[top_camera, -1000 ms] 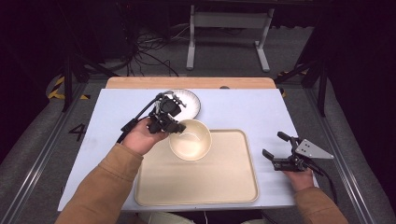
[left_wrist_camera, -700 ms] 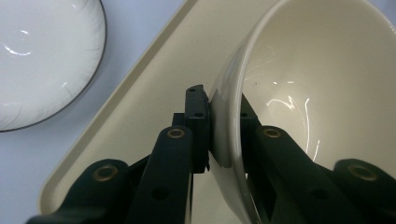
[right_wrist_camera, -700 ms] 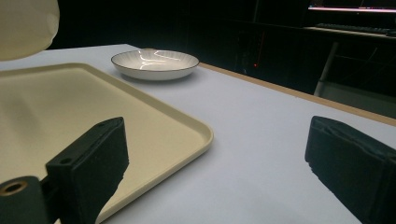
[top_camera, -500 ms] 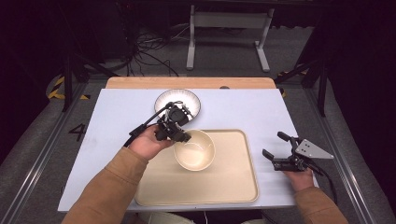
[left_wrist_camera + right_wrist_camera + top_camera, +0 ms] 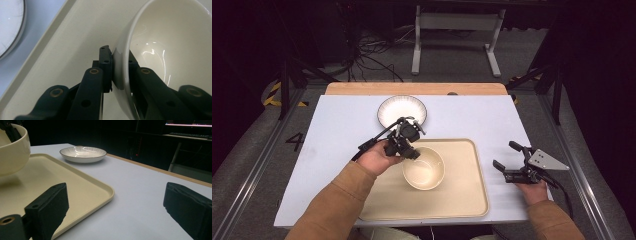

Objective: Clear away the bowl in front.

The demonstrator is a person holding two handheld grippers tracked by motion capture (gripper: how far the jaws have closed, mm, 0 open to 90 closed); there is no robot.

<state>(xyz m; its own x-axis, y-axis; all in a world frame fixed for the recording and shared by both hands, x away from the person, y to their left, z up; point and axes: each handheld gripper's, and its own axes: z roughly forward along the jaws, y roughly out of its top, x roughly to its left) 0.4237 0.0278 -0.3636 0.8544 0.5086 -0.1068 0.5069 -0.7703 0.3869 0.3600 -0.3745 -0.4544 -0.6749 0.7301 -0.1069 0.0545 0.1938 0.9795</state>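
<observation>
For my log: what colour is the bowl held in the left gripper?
Cream-white and plain, the bowl shows best in the left gripper view, its rim clamped by the left gripper.

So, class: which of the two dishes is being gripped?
The cream bowl over the tray: the left gripper clamps its rim. The striped plate lies untouched beyond.

The bowl [image 5: 424, 167] is cream-white and plain, glossy inside. The tray [image 5: 467, 200] is pale beige with no pattern. The plate [image 5: 402, 110], at the far side, is white with fine radial lines and a thin dark rim. The tabletop [image 5: 327, 130] is light grey-blue, with a wooden far edge. Both claws are black; the sleeves are tan.
</observation>
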